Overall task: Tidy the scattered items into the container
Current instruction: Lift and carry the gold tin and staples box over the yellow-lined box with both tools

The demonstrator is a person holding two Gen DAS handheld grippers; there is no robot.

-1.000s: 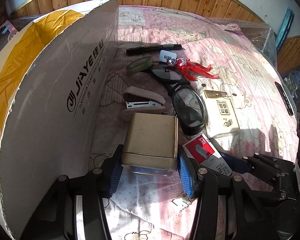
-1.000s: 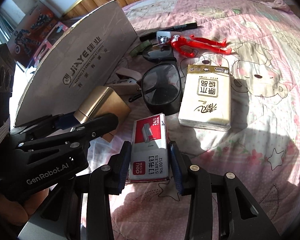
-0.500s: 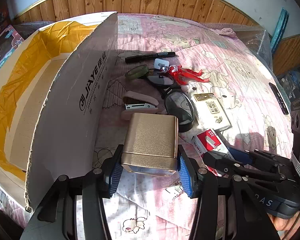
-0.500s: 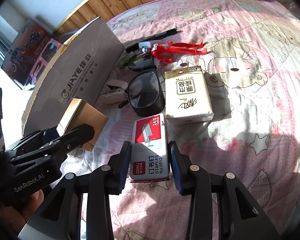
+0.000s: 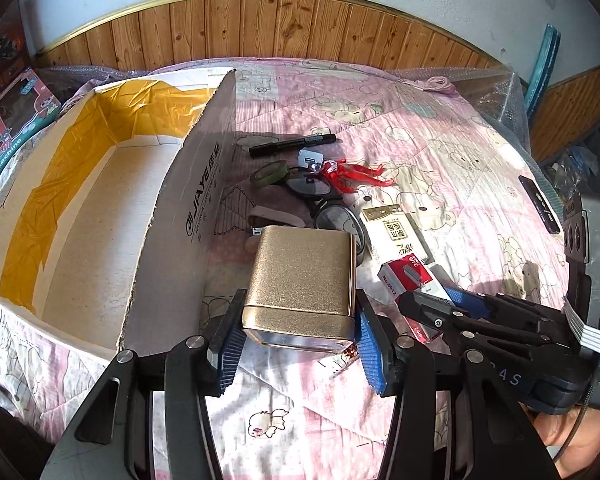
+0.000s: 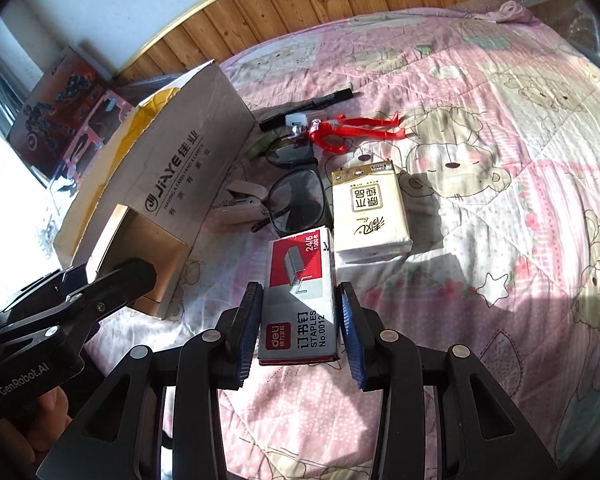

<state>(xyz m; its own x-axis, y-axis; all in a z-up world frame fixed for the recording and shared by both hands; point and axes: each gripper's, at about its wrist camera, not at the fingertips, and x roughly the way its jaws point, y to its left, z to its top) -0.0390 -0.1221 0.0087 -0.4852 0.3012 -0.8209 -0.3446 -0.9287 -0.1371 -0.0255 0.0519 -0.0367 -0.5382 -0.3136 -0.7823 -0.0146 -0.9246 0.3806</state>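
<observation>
**Both grippers loaded, box drop is next**

Cardboard box (image 5: 100, 216) fills the left of the left wrist frame, open, nothing visible inside, near flap (image 5: 188, 200) standing up. Left gripper (image 5: 300, 340) at lower centre is clamped on the gold tin (image 5: 304, 276), pads tight on both sides. Right gripper (image 6: 300, 332), lower centre of its own view, is closed on the staples box (image 6: 300, 292). Tissue pack (image 6: 370, 216), glasses (image 6: 296, 196), stapler (image 6: 240, 208), marker (image 5: 292, 145) and red toy (image 5: 352, 172) lie loose on the quilt (image 6: 500, 160).

Advice: lift the tin clear over the flap edge, keep it level, release low inside. One arm at a time to avoid a clash.
</observation>
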